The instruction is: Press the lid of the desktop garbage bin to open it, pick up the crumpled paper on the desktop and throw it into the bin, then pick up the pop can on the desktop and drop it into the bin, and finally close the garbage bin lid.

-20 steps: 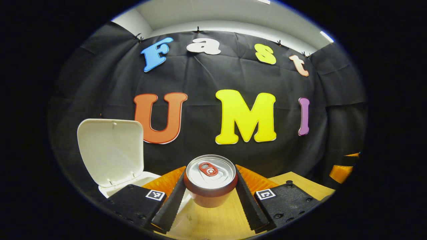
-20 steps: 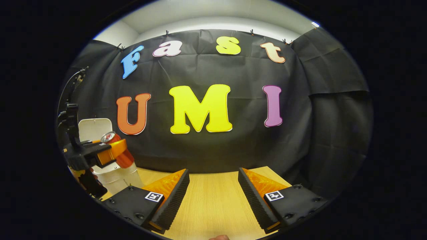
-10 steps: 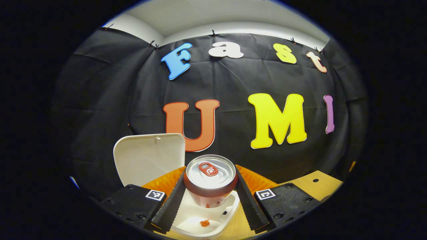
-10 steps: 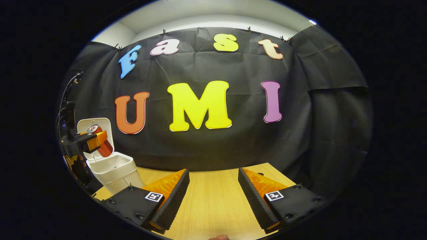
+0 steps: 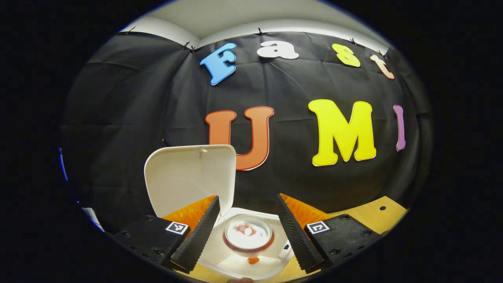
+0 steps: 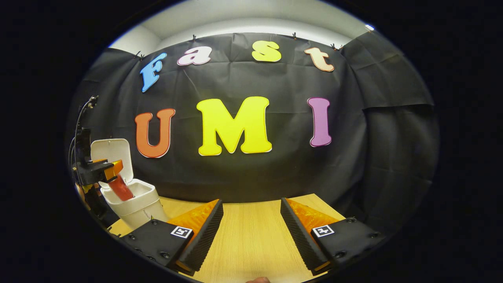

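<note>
Hanging over open bin point(image 5: 220, 251), left gripper point(image 5: 247, 230) has fingers spread, gripping nothing; pop can point(image 5: 248, 235) blurred, dropping between them into bin mouth. Lid point(image 5: 190, 177) upright at far-left, clearing opening. Right gripper point(image 6: 251, 232) agape, empty, above desk point(image 6: 251, 243) at right.

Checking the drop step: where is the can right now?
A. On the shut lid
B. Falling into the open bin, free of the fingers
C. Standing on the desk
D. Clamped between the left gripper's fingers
B: in the left gripper view the can is blurred inside the bin, below the left gripper, whose fingers stand apart; the lid is up.
</note>
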Demonstrator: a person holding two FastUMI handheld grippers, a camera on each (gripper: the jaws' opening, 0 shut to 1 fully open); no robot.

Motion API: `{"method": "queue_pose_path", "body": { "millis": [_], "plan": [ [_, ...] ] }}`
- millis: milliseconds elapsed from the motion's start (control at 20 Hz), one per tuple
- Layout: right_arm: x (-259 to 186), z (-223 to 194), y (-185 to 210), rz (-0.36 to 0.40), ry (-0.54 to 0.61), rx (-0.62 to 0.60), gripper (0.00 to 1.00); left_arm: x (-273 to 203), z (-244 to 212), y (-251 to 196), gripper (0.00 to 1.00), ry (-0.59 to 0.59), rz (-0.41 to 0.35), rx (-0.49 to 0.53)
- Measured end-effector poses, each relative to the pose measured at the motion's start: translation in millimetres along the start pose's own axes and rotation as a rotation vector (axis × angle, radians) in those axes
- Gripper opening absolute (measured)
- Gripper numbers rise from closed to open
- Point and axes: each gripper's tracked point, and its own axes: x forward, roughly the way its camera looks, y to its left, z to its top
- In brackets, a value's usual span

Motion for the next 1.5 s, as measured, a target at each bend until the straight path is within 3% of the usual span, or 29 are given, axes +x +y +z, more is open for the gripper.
{"method": "queue_pose_path", "body": {
  "millis": [200,400,700,850,1250,1500],
  "plan": [
    [0,1,-6,-0.007,0.003,0.004,0.94,-3,15,-4,0.95,-0.019,-0.018,0.018],
    [-2,6,-9,-0.005,-0.010,-0.005,0.95,1,58,-4,0.95,-0.085,-0.028,0.058],
    [-4,2,-5,0.009,-0.009,-0.011,0.94,16,114,25,1.00,-0.160,0.047,0.083],
    [-4,0,-6,0.013,0.000,0.003,0.95,26,125,43,0.96,-0.168,0.091,0.085],
    [2,-12,-4,0.020,0.036,0.024,0.95,60,107,102,0.96,-0.084,0.179,0.005],
    [6,-17,0,0.032,0.057,0.028,0.95,64,78,93,0.98,0.002,0.153,-0.051]
  ]
}}
